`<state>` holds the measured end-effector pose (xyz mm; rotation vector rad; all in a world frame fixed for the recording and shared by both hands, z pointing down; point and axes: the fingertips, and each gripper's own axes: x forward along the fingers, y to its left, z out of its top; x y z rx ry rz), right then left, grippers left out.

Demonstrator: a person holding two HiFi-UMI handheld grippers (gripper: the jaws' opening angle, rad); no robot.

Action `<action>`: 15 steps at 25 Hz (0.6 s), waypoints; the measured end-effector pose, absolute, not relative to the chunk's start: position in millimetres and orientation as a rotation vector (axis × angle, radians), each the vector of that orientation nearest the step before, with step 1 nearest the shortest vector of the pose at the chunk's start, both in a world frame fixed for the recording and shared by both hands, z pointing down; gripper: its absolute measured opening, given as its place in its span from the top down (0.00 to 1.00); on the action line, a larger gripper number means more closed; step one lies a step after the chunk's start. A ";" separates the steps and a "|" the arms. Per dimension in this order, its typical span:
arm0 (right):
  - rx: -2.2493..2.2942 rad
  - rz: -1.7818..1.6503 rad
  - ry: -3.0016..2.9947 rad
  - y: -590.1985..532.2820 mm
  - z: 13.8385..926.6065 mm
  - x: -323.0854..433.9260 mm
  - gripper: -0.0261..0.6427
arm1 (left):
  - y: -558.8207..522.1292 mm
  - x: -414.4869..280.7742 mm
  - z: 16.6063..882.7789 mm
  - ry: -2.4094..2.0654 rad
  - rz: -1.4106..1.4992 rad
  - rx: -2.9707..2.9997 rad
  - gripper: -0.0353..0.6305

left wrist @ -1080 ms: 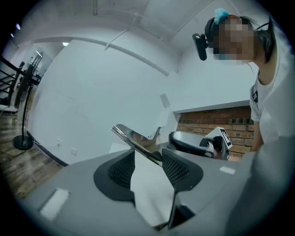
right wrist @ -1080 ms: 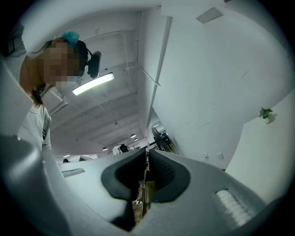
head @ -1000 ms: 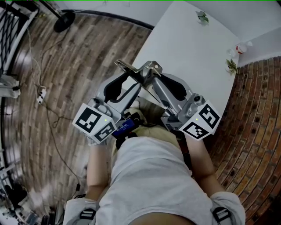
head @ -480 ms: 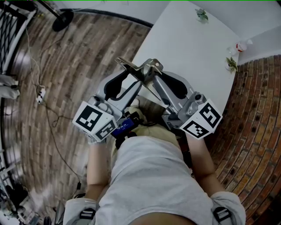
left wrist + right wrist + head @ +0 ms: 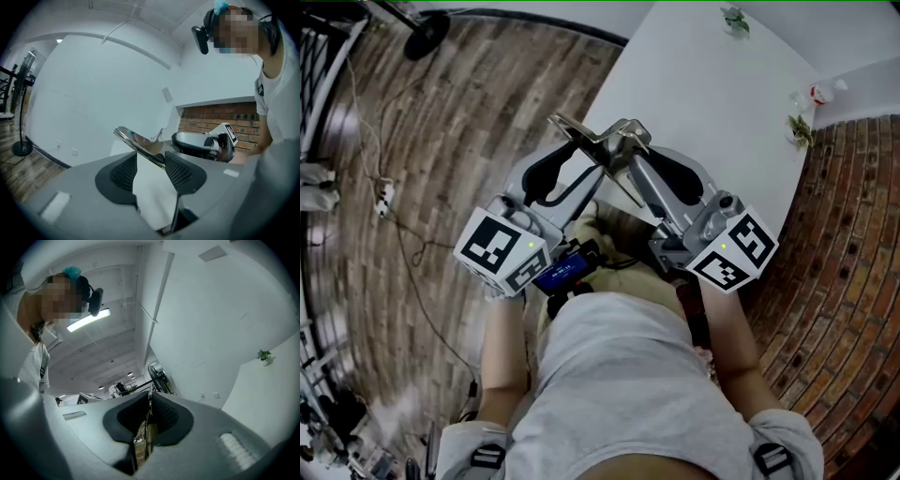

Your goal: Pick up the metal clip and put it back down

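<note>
One shiny flat metal clip (image 5: 581, 134) pinched by right hand-held gripper (image 5: 150, 399); left hand-held gripper (image 5: 151, 158) parted, strip crossing tips.

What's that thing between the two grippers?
A shiny silver metal clip, up in the air. The right gripper pinches it, and it reaches across to the left gripper. The head view shows it.

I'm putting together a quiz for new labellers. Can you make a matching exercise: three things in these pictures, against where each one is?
Things:
1. metal clip
2. small plant
3. round black stand base

Places:
A. on the wooden floor
B. at the far end of the white table
C. in the air, gripped by the right claw

Pairs: 1-C, 2-B, 3-A
</note>
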<state>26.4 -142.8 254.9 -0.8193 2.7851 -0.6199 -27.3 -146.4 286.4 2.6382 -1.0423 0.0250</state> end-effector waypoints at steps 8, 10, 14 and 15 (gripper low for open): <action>-0.889 -0.687 2.789 -157.8 274.4 29.6 0.92 | -163.7 -22.7 305.5 -0.997 0.113 2.629 0.66; -0.904 -0.704 2.788 -160.1 279.9 29.1 0.92 | -166.6 -23.0 310.8 -0.987 0.132 2.625 0.66; -0.936 -0.746 2.781 -165.8 293.0 28.5 0.92 | -172.4 -23.3 324.2 -0.966 0.164 2.601 0.66; -0.943 -0.758 2.778 -167.5 296.7 28.3 0.92 | -174.4 -23.4 328.5 -0.961 0.173 2.593 0.66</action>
